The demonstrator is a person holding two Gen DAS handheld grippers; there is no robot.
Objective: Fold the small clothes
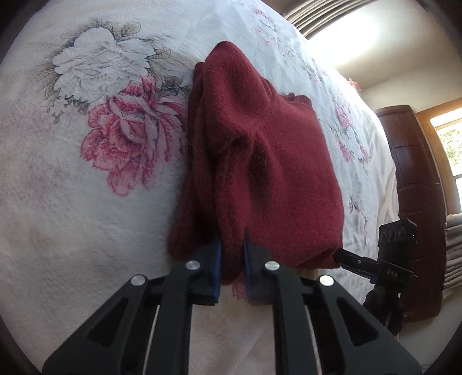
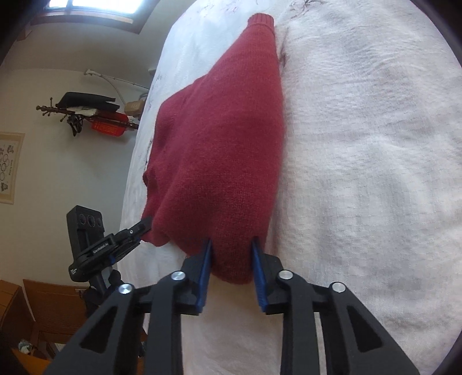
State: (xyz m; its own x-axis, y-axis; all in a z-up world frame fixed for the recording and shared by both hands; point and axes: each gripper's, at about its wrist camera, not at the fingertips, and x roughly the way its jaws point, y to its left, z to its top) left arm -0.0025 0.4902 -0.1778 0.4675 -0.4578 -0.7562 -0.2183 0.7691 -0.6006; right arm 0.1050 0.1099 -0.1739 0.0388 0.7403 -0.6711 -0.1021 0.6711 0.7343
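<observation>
Dark red fuzzy knit sweater (image 1: 260, 161) lies bunched on a white quilted bedspread with pink and grey flower print (image 1: 86, 178), near the bed's side edge. Its underside and inner folds are hidden; the ribbed cuff (image 2: 261, 21) shows at the far end in the right view. Left gripper (image 1: 232, 239), blue-padded fingers (image 1: 216, 259) pinched on a fold of the near hem. Right gripper (image 2: 231, 245) has its blue pads (image 2: 206, 268) set wider, clamped on a thick bunch of the hem. Each gripper shows side-on in the other's view, tips at the hem corners. Bare bedspread all around; dark wooden cabinet (image 1: 413, 184) beyond the edge. Hands mostly cut off.
</observation>
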